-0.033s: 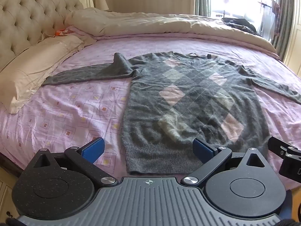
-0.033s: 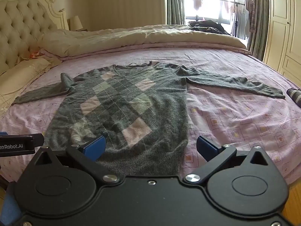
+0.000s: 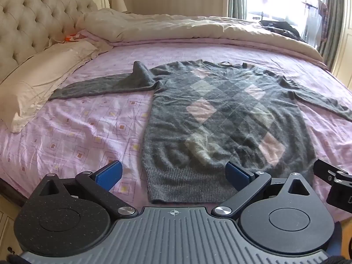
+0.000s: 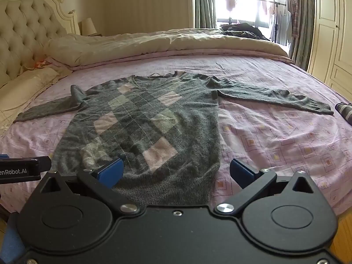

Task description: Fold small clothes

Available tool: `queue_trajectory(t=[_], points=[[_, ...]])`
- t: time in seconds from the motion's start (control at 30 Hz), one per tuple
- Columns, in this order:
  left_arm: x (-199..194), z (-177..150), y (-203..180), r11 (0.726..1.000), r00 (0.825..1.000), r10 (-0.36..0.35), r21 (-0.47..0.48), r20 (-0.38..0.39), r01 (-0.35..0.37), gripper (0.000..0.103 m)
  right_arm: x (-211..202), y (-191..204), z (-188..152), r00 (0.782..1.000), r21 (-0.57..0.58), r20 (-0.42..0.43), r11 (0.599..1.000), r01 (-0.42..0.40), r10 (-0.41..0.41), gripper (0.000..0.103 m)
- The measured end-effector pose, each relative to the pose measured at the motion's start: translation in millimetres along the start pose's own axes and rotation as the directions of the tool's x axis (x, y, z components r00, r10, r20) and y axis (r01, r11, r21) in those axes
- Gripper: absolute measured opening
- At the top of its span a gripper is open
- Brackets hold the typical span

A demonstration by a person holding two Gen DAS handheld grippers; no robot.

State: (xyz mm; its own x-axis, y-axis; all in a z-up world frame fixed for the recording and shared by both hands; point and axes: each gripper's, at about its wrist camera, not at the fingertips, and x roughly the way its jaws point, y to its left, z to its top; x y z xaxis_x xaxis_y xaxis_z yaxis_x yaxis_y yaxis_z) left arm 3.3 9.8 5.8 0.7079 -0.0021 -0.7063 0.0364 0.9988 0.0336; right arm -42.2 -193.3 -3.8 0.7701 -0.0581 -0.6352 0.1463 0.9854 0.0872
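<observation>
Nearest the bed's edge, the left gripper (image 3: 173, 175) and right gripper (image 4: 176, 172) hover with fingers spread wide, holding nothing. Just beyond them the grey sweater (image 3: 222, 118) lies flat on the pink sheet (image 3: 83, 127), sleeves outstretched. Risks: the left sleeve (image 3: 105, 85) is bunched at the shoulder, so a fold could trap that lump; a pinch might also catch the sheet.

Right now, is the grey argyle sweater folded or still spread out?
Spread. The grey argyle sweater lies flat on the bed sheet, both sleeves stretched sideways; only the shoulder by the headboard is bunched.
</observation>
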Motion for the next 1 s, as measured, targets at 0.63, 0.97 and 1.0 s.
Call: queue_trajectory(t=[0.63,0.97,1.0], points=[[7,-5,-3,1.000,1.000,0.010,0.002,-0.008,-0.010,0.101,6,3,1,1.000,-0.002,-0.019,1.000,-0.005,0.005,0.102],[12,-4,-2,1.000,1.000,0.004,-0.004,-0.022,-0.004,0.101,9,6,0,1.000,-0.006,-0.024,1.000,-0.005,0.005,0.102],[13,-4,-2,1.000,1.000,0.002,-0.005,-0.024,-0.002,0.101,9,6,0,1.000,-0.006,-0.024,1.000,-0.005,0.005,0.102]])
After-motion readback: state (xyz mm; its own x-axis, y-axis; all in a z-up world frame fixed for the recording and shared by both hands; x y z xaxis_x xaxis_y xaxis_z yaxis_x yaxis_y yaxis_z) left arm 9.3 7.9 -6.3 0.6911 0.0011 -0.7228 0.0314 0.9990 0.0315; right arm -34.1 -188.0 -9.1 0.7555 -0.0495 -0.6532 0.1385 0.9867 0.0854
